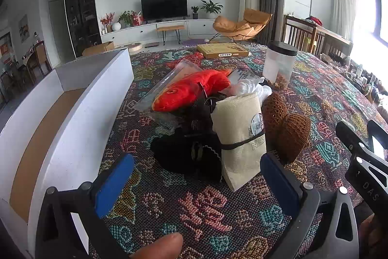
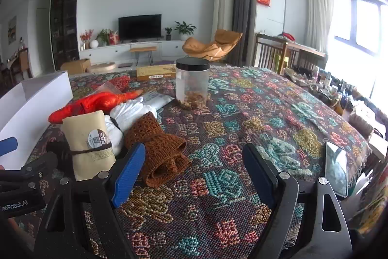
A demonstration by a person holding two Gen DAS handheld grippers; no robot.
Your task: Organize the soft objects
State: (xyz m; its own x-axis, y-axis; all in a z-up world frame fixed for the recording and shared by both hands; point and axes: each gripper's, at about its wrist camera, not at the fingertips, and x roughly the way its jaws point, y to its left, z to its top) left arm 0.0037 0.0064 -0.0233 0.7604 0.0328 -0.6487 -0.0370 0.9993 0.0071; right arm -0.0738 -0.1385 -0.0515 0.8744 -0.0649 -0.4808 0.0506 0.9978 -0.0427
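Observation:
A pile of soft things lies on the patterned tablecloth (image 1: 206, 205): a red plush fish (image 1: 191, 89), a black cloth (image 1: 184, 152), a beige rolled cloth tied with a black band (image 1: 238, 135), white cloth (image 1: 252, 86) and a brown knitted piece (image 1: 288, 130). My left gripper (image 1: 196, 186) is open, just short of the black cloth and the beige roll. My right gripper (image 2: 194, 171) is open and empty above the cloth, the brown knit (image 2: 160, 149) by its left finger. The fish (image 2: 94, 101) and beige roll (image 2: 89, 142) also show in the right wrist view.
An open white box with a brown floor (image 1: 72, 108) stands left of the pile. A clear jar with a black lid (image 2: 192, 84) and a flat yellow box (image 2: 155, 72) stand behind. A phone (image 2: 335, 166) lies at the right table edge.

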